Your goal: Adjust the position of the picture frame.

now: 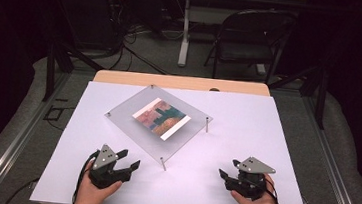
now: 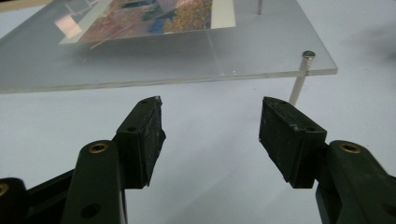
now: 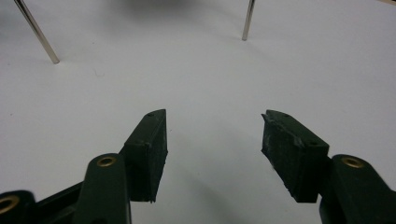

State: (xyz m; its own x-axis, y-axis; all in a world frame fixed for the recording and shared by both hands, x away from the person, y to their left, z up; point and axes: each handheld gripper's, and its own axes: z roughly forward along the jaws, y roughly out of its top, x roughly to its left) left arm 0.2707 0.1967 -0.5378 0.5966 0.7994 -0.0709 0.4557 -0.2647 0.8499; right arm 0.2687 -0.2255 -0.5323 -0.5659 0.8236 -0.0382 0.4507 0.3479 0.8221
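Note:
A clear acrylic plate (image 1: 127, 119) stands on thin metal legs (image 1: 164, 163) in the middle of the white board (image 1: 220, 196), turned at an angle. A colourful picture (image 1: 161, 117) with a white margin lies on it. My left gripper (image 1: 129, 159) rests near the front left, open, its jaws pointing toward the plate's near edge (image 2: 163, 81) with nothing between them. At the front right my right gripper (image 1: 228, 169) is open too and holds nothing; two legs (image 3: 37, 33) show ahead of it.
The white board covers a wooden table (image 1: 121, 77). Behind it stand a black folding chair (image 1: 250, 38) and a white table leg (image 1: 185, 32), with cables on the floor. Metal rails (image 1: 20, 132) run along both sides.

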